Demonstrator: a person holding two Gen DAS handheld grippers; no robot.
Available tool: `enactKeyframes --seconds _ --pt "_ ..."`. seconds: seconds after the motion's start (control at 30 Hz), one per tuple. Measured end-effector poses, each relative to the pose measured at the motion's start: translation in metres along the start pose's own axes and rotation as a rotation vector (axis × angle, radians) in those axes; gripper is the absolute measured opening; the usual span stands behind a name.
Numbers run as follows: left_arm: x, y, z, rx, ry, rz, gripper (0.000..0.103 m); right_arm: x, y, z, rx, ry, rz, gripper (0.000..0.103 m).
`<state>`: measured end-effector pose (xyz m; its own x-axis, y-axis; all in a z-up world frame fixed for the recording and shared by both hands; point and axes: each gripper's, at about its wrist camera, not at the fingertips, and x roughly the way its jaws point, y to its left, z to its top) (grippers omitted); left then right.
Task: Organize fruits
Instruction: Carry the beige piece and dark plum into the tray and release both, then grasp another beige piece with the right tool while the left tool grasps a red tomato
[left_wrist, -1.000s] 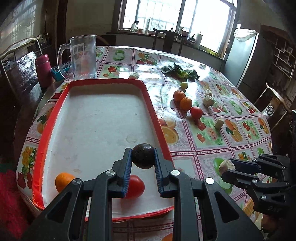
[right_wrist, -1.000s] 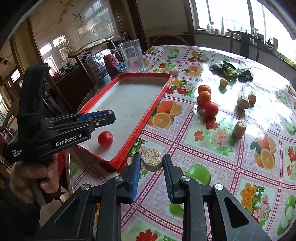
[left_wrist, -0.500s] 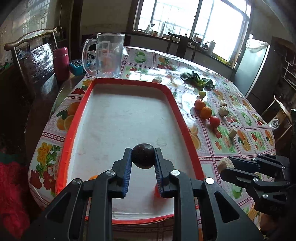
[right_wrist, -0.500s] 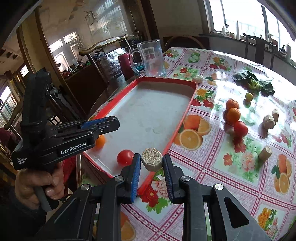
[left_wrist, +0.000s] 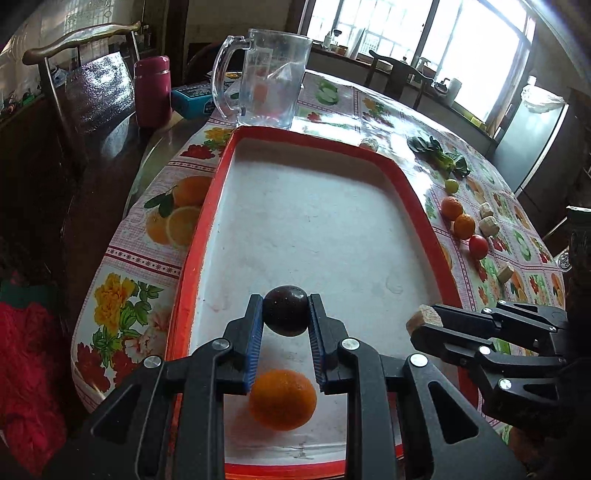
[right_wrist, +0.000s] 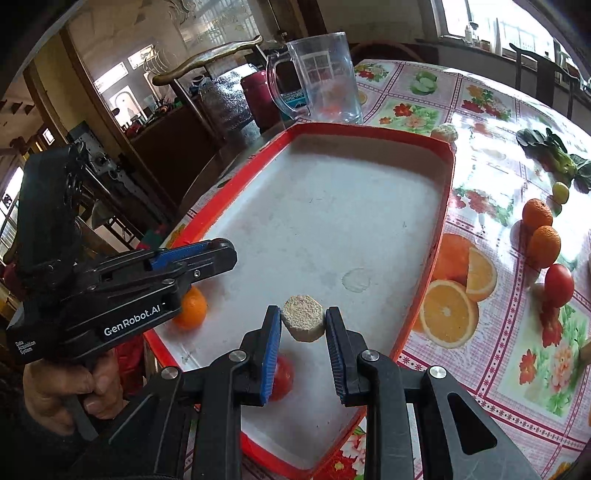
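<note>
My left gripper (left_wrist: 286, 314) is shut on a dark purple round fruit (left_wrist: 285, 309) and holds it above the near end of the red-rimmed white tray (left_wrist: 207, 221). An orange (left_wrist: 282, 399) lies in the tray below it. My right gripper (right_wrist: 303, 325) is shut on a beige corn-cob piece (right_wrist: 303, 322) over the same tray (right_wrist: 441, 229), above a red tomato (right_wrist: 281, 377). The orange (right_wrist: 191, 308) lies left of it, under the left gripper (right_wrist: 207, 251). On the cloth to the right lie two oranges (left_wrist: 458, 216), a tomato (left_wrist: 478, 246) and a small green fruit (left_wrist: 451, 185).
A clear glass jug (left_wrist: 264, 79), a maroon flask (left_wrist: 153, 90) and a blue box (left_wrist: 192, 99) stand beyond the tray. Leafy greens (left_wrist: 439, 155) and corn pieces (left_wrist: 489, 225) lie on the fruit-print tablecloth. A wooden chair (left_wrist: 85, 74) stands at the left.
Both grippers have moved left over the tray with their loads still held. The orange now sits under the left gripper and the tomato under the right.
</note>
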<state>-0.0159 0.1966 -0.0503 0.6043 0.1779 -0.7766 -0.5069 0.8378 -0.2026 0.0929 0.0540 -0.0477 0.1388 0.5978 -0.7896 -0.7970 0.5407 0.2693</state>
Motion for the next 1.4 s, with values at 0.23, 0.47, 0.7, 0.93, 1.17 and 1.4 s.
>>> enactKeyframes --seconds 0.23,0.47,0.7,0.93,1.17,1.4 --pt "0.011 0.003 0.0 -0.001 0.031 0.02 0.022 0.015 -0.002 0.001 -0.011 0.036 -0.002 0.03" --pt "0.003 0.005 -0.001 -0.008 0.015 0.037 0.054 0.002 0.0 -0.003 -0.02 0.01 0.003 0.039" --pt "-0.009 0.002 -0.001 -0.01 -0.004 0.04 0.054 -0.035 -0.009 -0.018 -0.008 -0.051 -0.014 0.039" --pt "-0.016 -0.019 -0.003 0.023 -0.011 0.015 0.054 -0.073 -0.036 -0.042 0.044 -0.106 -0.065 0.04" --pt "-0.021 -0.05 -0.006 0.074 -0.01 -0.019 0.054 -0.1 -0.078 -0.066 0.139 -0.141 -0.125 0.04" --pt "-0.02 -0.083 -0.009 0.128 0.004 -0.053 0.054 -0.119 -0.112 -0.086 0.215 -0.165 -0.163 0.042"
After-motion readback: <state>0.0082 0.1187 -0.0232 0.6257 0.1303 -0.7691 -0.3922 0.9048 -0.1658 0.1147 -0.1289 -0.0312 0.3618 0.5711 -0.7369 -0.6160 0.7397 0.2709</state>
